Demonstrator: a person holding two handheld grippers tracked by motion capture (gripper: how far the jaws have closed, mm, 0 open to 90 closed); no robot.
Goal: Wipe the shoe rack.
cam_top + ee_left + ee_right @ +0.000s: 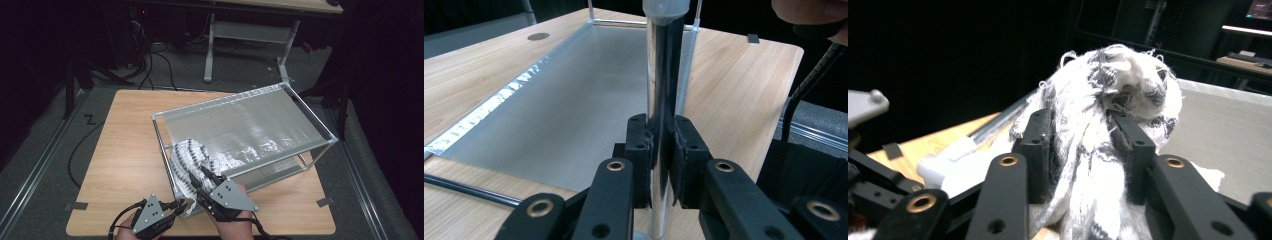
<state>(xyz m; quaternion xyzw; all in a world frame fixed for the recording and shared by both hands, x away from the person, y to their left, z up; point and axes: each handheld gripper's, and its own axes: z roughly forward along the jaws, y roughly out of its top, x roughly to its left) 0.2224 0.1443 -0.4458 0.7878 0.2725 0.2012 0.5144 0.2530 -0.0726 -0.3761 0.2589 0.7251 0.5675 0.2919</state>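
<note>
The left gripper [176,206] is clamping the rack's corner post [663,100] to steady it while the right gripper [196,176] is gripping the patterned cloth [1108,125] bunched on the rack's top shelf [250,125], fingers [1035,145] pinching it.

Lab: dark room, floor cables [150,65], adjustable desk frame [250,37].

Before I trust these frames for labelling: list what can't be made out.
- Lower end of the rack post, left gripper view: the shut left gripper covers it.
- Lower part of the black-and-white cloth, right gripper view: cut off by the bottom edge, behind the right gripper.
- The cloth's lower end, high view: both grippers and the rack's near corner cover it.
</note>
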